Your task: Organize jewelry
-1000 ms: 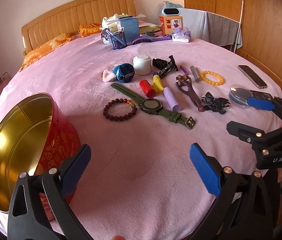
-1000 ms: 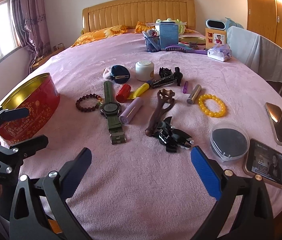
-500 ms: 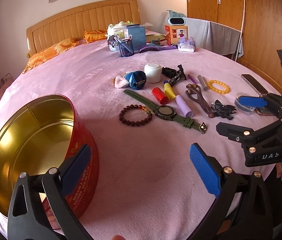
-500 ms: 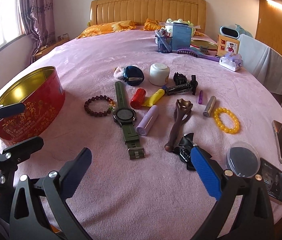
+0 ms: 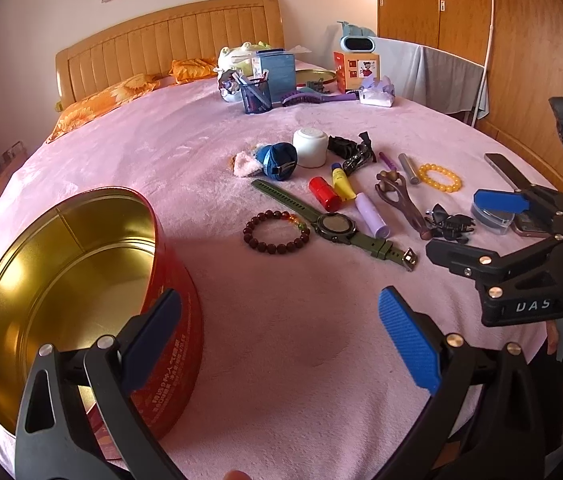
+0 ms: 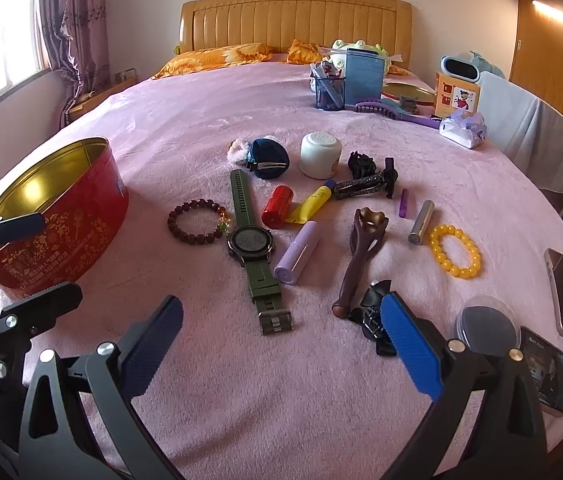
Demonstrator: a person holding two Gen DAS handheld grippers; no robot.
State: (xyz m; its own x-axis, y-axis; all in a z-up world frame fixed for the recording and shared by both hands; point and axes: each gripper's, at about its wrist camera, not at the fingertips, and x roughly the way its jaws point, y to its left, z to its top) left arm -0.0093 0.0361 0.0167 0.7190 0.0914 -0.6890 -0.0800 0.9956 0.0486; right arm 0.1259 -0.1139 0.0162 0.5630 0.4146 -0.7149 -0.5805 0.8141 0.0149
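Both grippers, left (image 5: 279, 334) and right (image 6: 281, 342), are brought nearer the spread with claws apart and empty; dark bead bracelet (image 6: 197, 221) lies right of the open tin (image 5: 69, 300), no jewelry yet stowed

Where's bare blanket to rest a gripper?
Free: the near strip between the red tin and green watch, and the far stretch toward the pillows. Crowded: from dark bead bracelet to yellow bracelet.
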